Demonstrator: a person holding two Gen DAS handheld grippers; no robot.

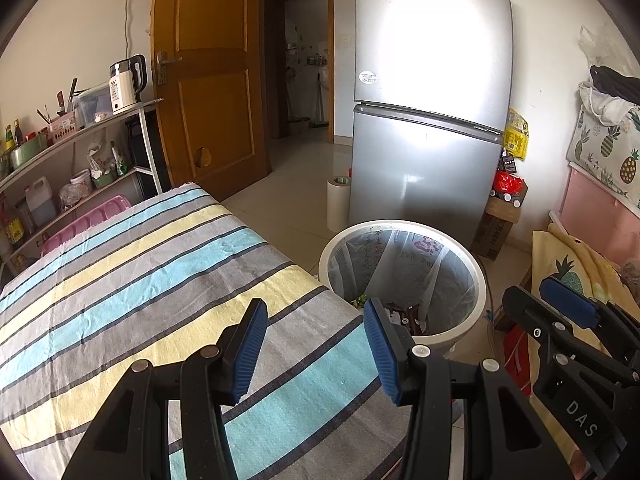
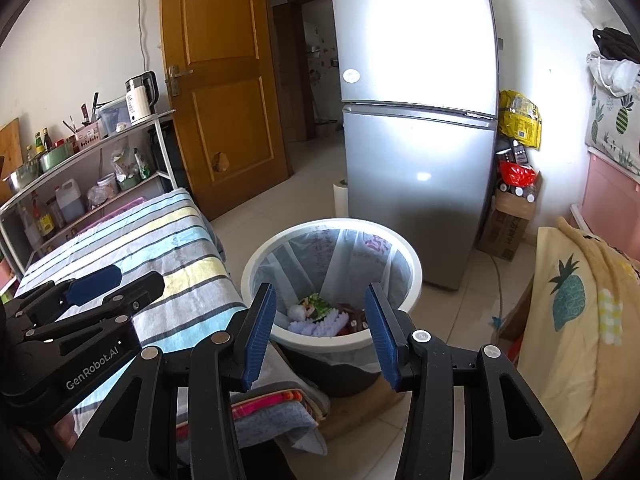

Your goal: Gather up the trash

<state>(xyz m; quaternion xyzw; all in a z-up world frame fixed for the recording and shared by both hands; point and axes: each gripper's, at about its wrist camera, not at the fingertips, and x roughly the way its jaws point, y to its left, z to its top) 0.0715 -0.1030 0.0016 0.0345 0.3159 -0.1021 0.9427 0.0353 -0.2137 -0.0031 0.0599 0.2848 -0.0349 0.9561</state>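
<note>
1. Two grippers are seen: the left gripper (image 1: 316,344) is held over the striped tablecloth (image 1: 160,264), and the right gripper (image 2: 320,332) is held over the waste bin (image 2: 414,276).
2. One white waste bin is counted, lined with a clear bag and standing on the floor at the table's corner, with one silver refrigerator (image 2: 416,120) behind it at twelve o'clock.
3. The trash (image 2: 320,314) is found in the bottom of the bin: crumpled wrappers, a white ball-like lump and a pale lilac piece; an exact count cannot be made.
4. "GenRobot.AI" is read on the left gripper's body in the right wrist view, and "DAS" on the right gripper's body in the left wrist view.
5. One white electric kettle (image 1: 127,84) is seen on the shelf at ten o'clock; its label cannot be read.
6. Both grippers are pointed forward and downward, side by side.
7. The fingers of each gripper are held apart, with nothing gripped between them.
</note>
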